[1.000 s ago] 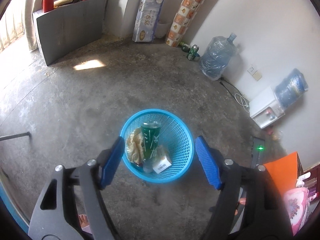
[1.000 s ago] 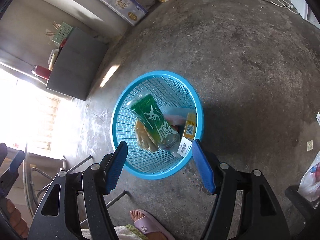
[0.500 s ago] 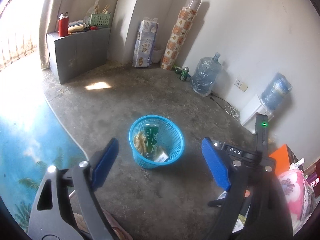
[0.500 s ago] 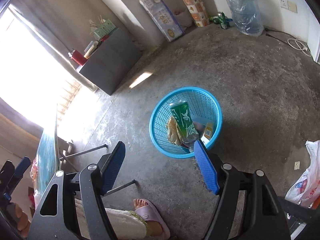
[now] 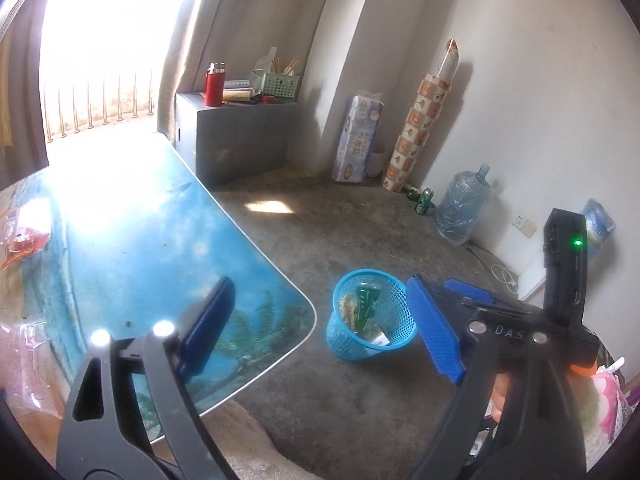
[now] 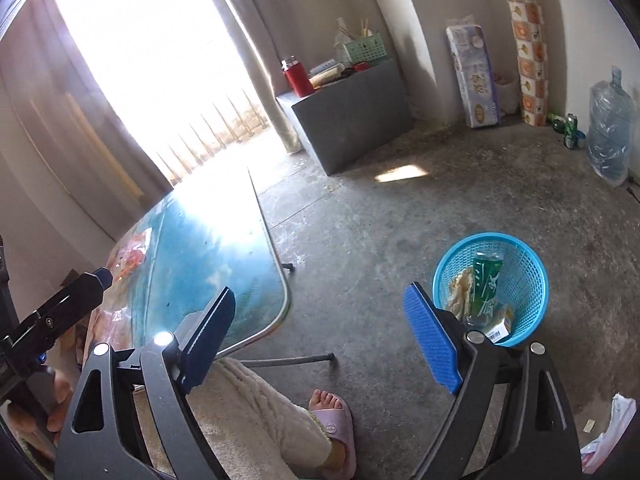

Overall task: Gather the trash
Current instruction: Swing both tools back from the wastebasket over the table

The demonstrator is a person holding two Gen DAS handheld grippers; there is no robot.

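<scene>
A blue mesh basket (image 5: 394,330) (image 6: 524,276) stands on the concrete floor beside the table. It holds a green can (image 5: 366,302) (image 6: 486,284), a crumpled yellowish wrapper (image 6: 458,292) and a small carton (image 6: 502,322). My left gripper (image 5: 320,328) is open and empty, raised above the table's corner. My right gripper (image 6: 320,332) is open and empty, raised between the table and the basket. Red and clear wrappers (image 5: 24,240) lie at the table's left edge.
The table (image 5: 132,240) has a blue sea-and-palm print top. A grey box (image 5: 236,136) with a red flask, a tissue pack (image 5: 358,136), a water bottle (image 5: 462,210) and cans stand along the walls. The person's slippered foot (image 6: 332,412) is below the table.
Both grippers have lifted up and back from right above the basket. The basket now looks small and far, and the table top has come into view.
</scene>
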